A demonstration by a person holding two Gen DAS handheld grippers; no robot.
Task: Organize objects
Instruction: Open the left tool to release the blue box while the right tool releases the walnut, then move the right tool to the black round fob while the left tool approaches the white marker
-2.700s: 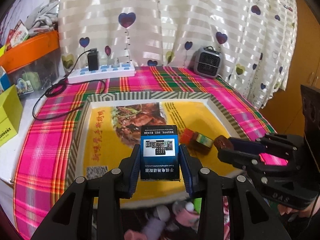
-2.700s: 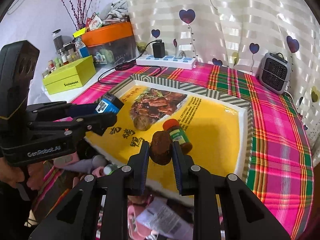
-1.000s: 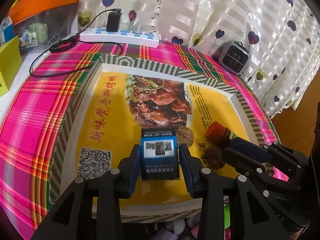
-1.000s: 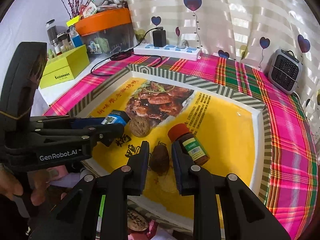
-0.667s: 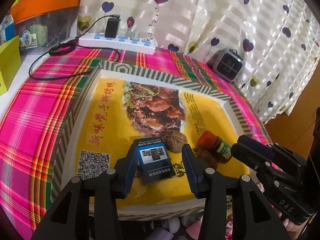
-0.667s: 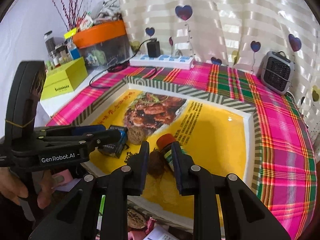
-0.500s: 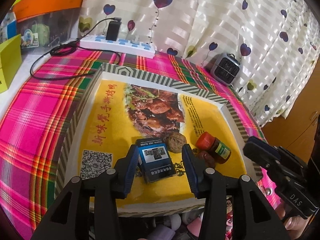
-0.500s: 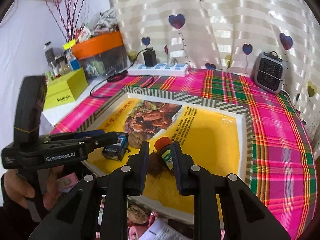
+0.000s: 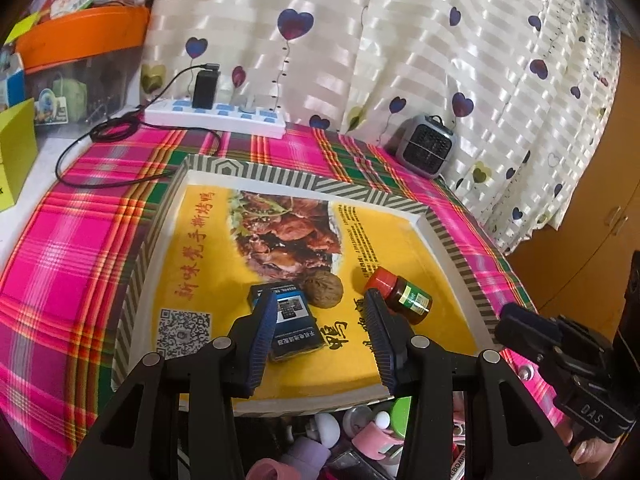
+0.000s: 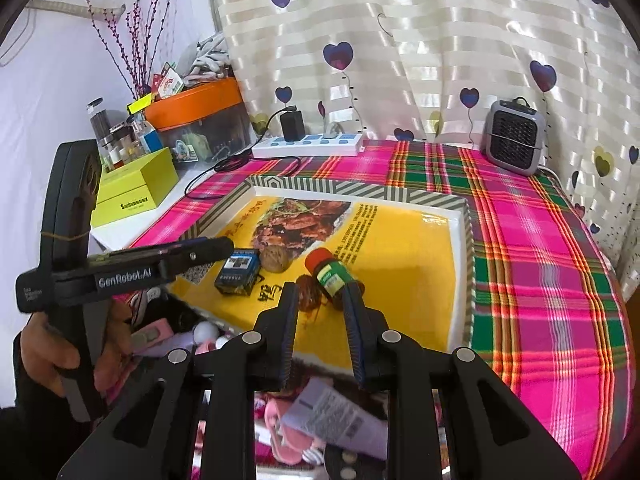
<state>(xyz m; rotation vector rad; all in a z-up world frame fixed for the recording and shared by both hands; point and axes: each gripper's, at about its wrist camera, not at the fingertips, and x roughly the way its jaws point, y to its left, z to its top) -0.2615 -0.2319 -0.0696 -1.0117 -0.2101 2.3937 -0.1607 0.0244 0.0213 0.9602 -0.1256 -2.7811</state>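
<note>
while the left gripper (image 9: 318,300) hangs over the tray's (image 9: 304,182) near edge, its jaws have just been opening to full width and grip nothing; the blue box (image 9: 292,320) lies flat on the tray under them. the right gripper (image 10: 320,294) shows a narrow gap, nothing in it. risk now: a finger looks close to the box and could drag it off the tray. mid-tray, the walnut (image 9: 322,290) and the red-capped bottle (image 9: 400,296) on its side could roll if nudged; the brown lump (image 10: 308,294) touches the bottle.
</note>
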